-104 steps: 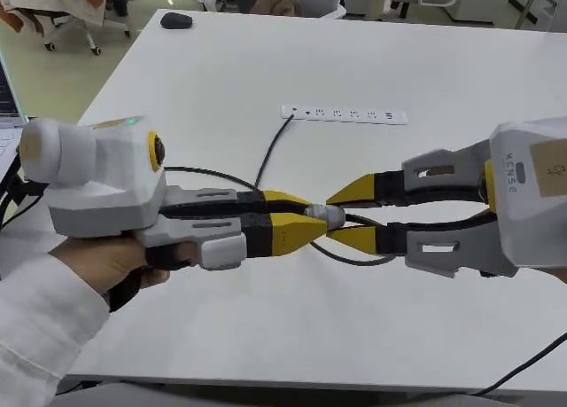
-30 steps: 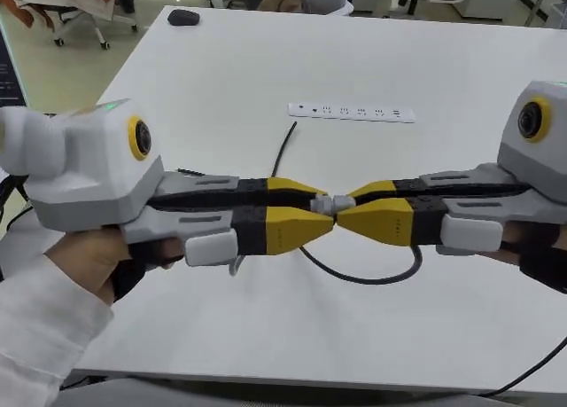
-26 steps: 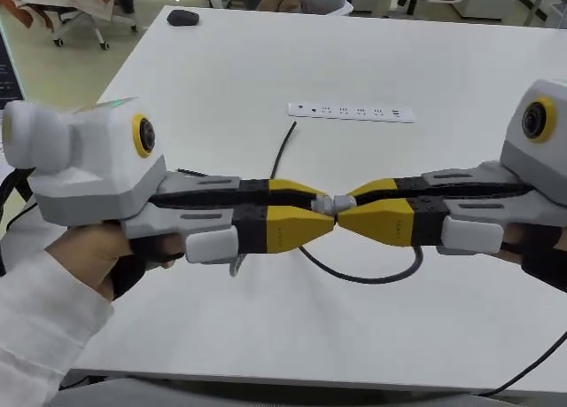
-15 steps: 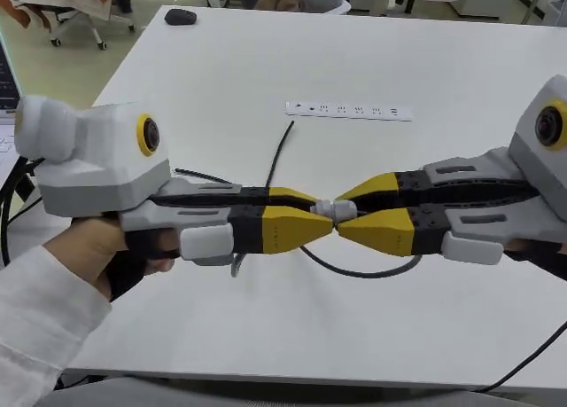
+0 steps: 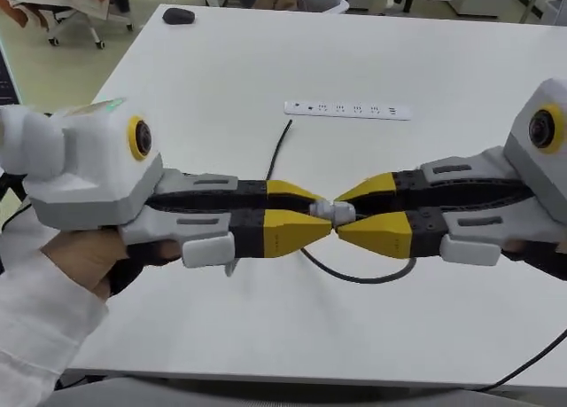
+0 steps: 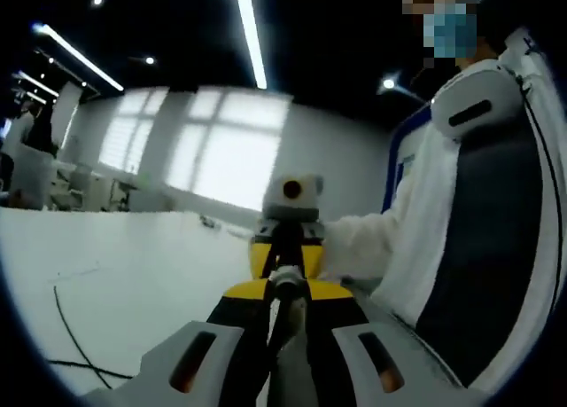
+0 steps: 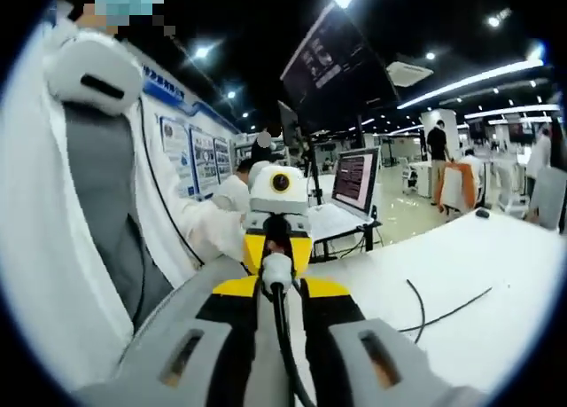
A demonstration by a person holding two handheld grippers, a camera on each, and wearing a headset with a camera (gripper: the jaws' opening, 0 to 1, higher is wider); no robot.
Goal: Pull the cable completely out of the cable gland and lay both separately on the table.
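My left gripper (image 5: 319,215) and right gripper (image 5: 343,216) meet tip to tip above the white table (image 5: 221,88). Between the yellow tips sits the small grey-white cable gland (image 5: 327,211). The left gripper (image 6: 288,293) is shut on the cable gland (image 6: 287,281). In the right gripper view the black cable (image 7: 282,336) runs up between the closed jaws of the right gripper (image 7: 276,290) into the gland (image 7: 276,267), with the left gripper (image 7: 276,238) beyond. The cable (image 5: 354,277) hangs in a loop below the tips and trails across the table.
A white power strip (image 5: 347,111) lies further back on the table, and a dark mouse (image 5: 178,18) sits near the far left corner. Office chairs stand beyond the far edge. A person in a white coat shows in both gripper views.
3.5 s ago the right gripper stood open around the cable and turned on its side; now it is upright and shut. Over the last second both grippers stay tip to tip.
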